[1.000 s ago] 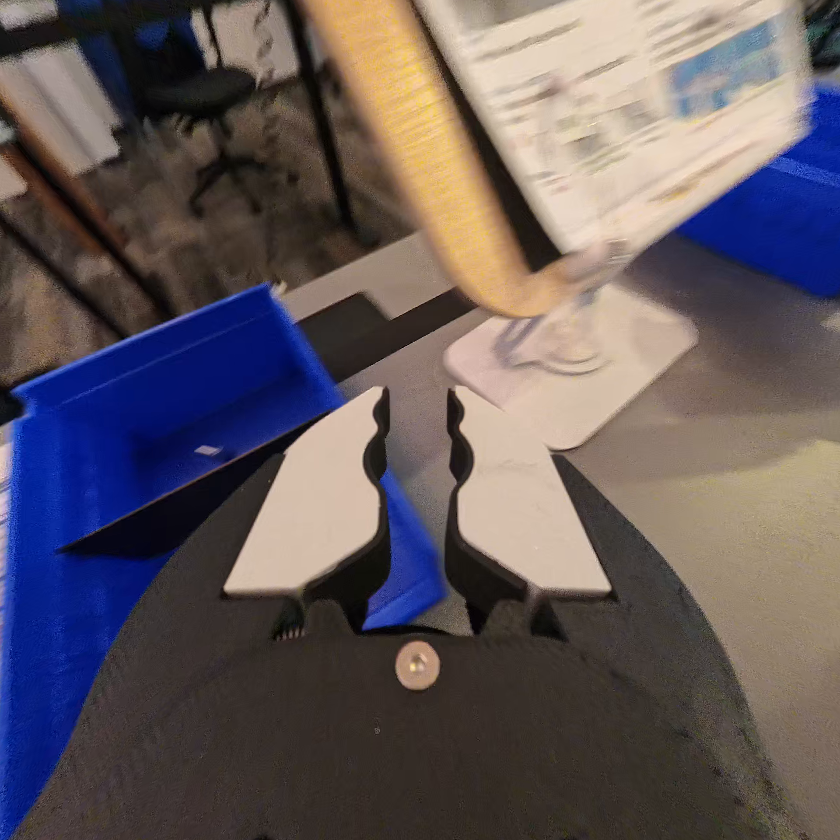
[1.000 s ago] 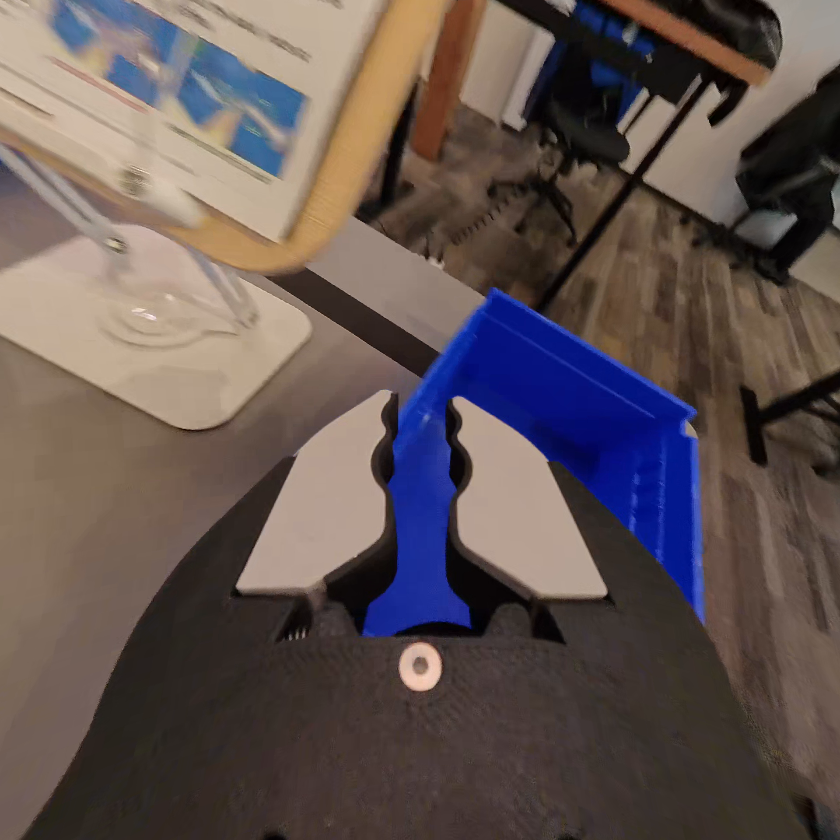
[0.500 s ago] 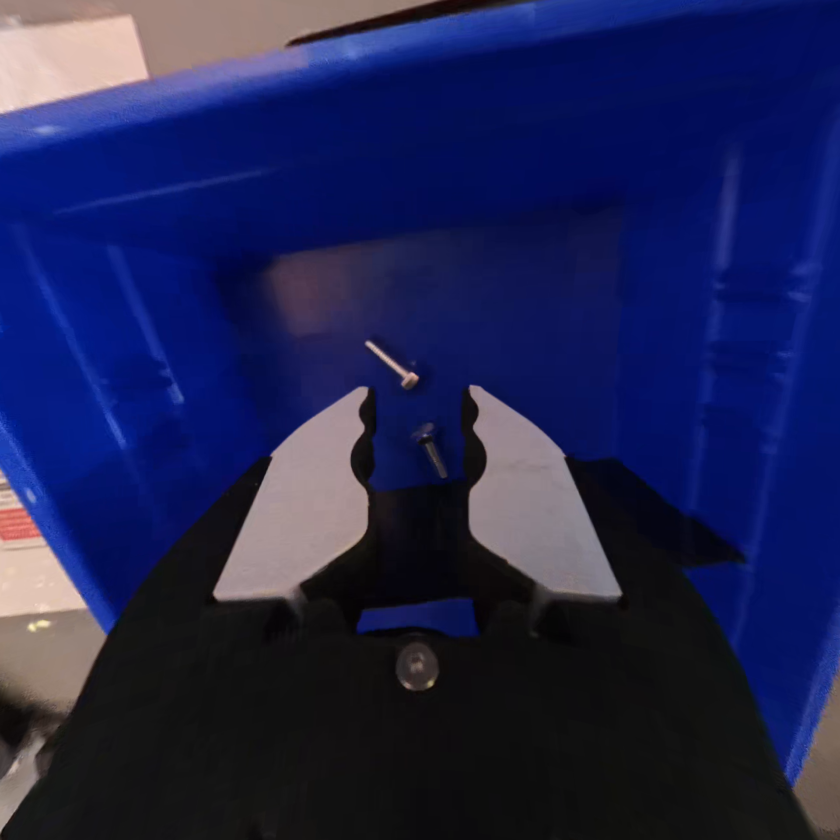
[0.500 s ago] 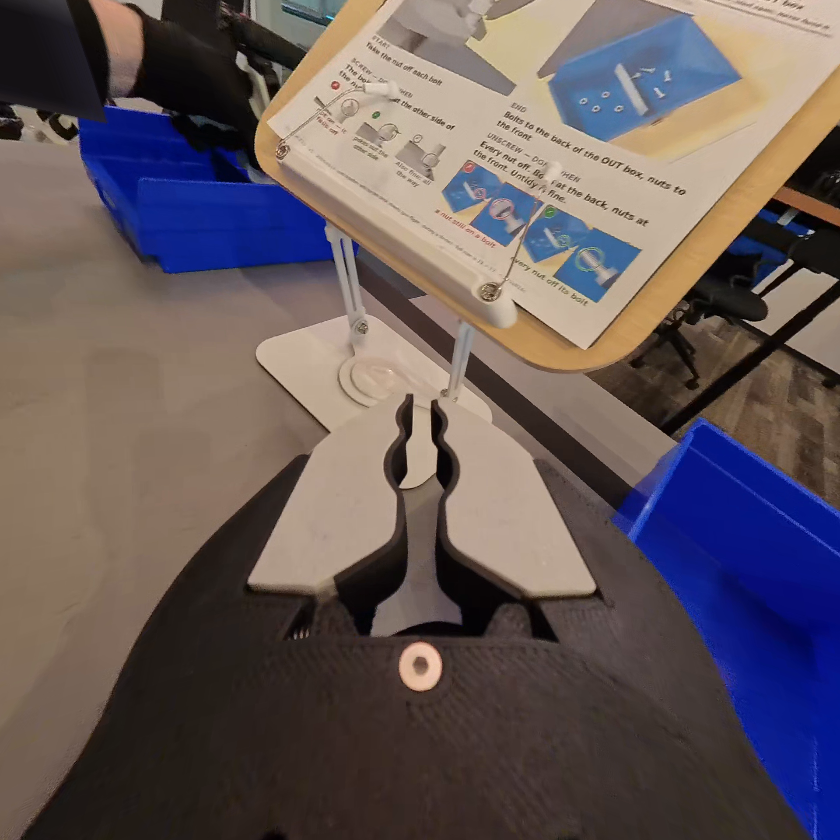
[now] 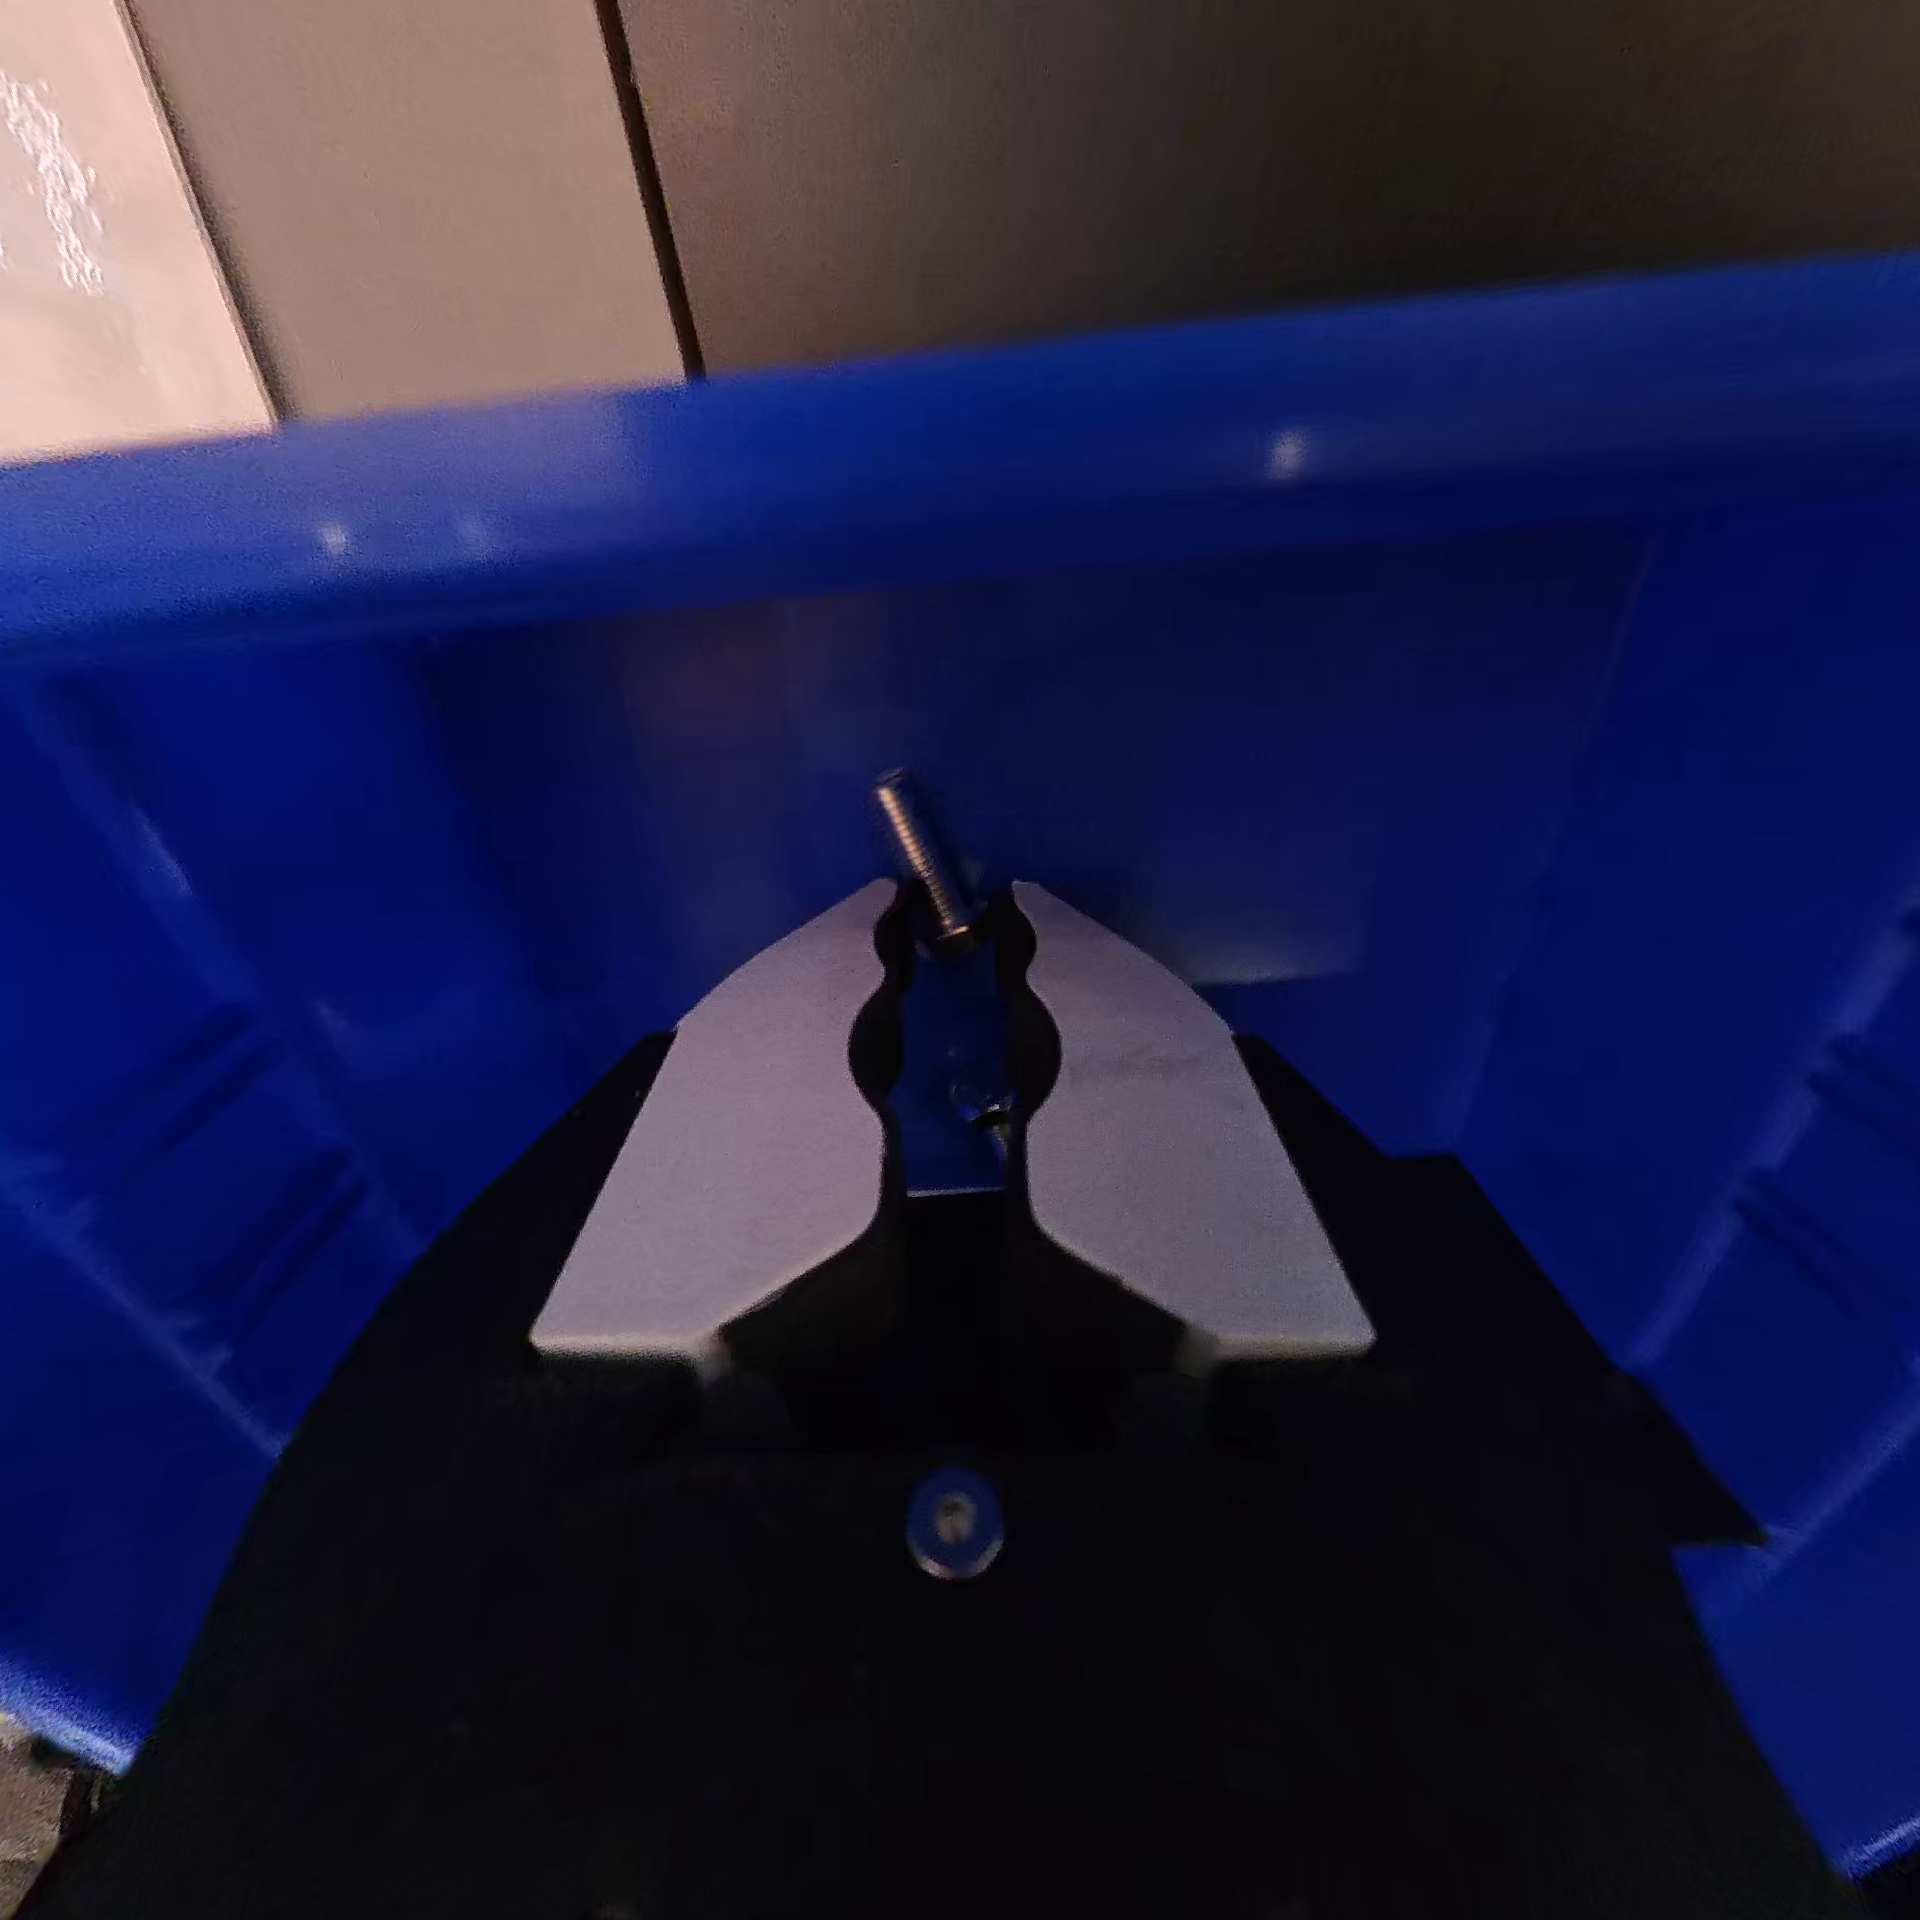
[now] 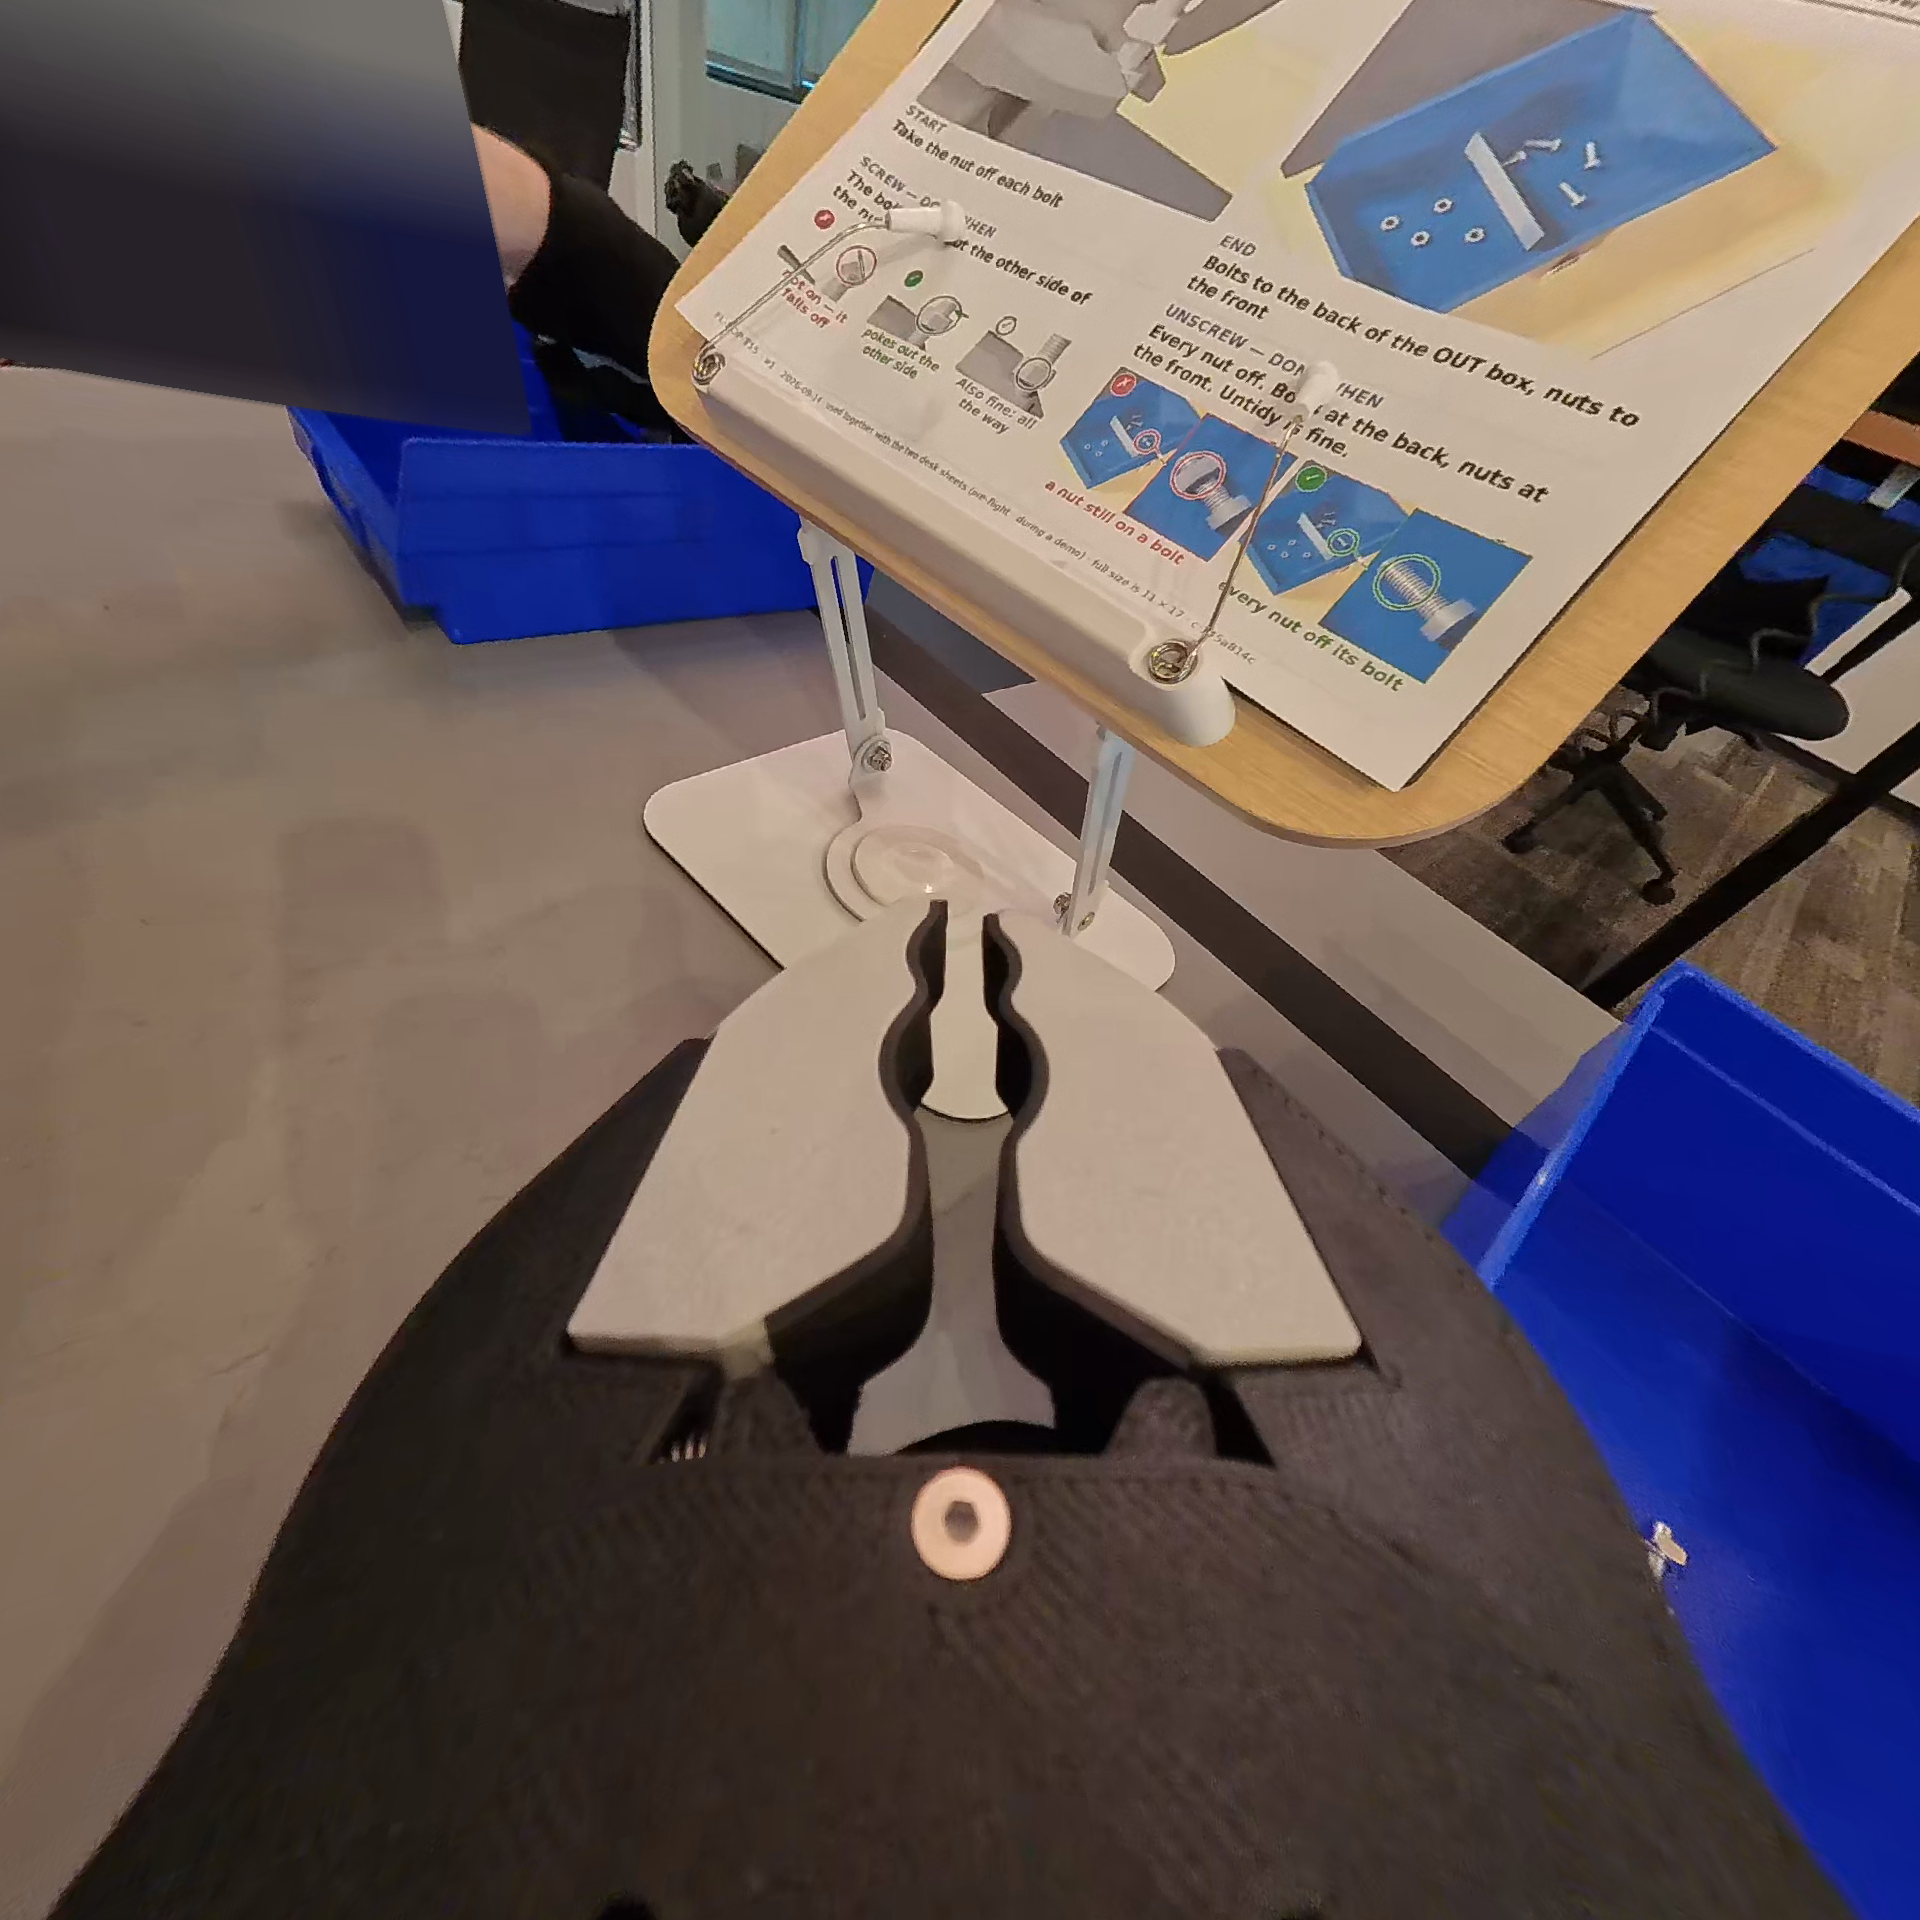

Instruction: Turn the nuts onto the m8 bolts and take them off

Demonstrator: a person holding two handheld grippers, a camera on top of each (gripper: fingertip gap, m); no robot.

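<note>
In the left wrist view my left gripper (image 5: 954,899) is down inside a blue bin (image 5: 935,468). Its fingertips are closed on the head of a silver bolt (image 5: 914,852), whose threaded shaft sticks out beyond the tips towards the bin's far wall. A second bolt (image 5: 982,1107) lies on the bin floor, seen between the fingers further back. No nut shows. In the right wrist view my right gripper (image 6: 966,914) hangs above the grey table (image 6: 312,935). Its jaws stand a narrow slit apart with nothing between them.
A white stand (image 6: 790,831) carries a wooden board with an instruction sheet (image 6: 1247,364) just ahead of the right gripper. A blue bin (image 6: 1714,1195) stands at the right, with a small bolt (image 6: 1668,1553) in it. Another blue bin (image 6: 582,540) stands far left, with a gloved hand (image 6: 592,281) reaching in. About 55 cm separates my left fingertips from my right.
The left gripper swung from above the table down into the bin, opened wider, then closed on one bolt's head. The right gripper turned from the right bin to the stand and narrowed its jaws on nothing.
</note>
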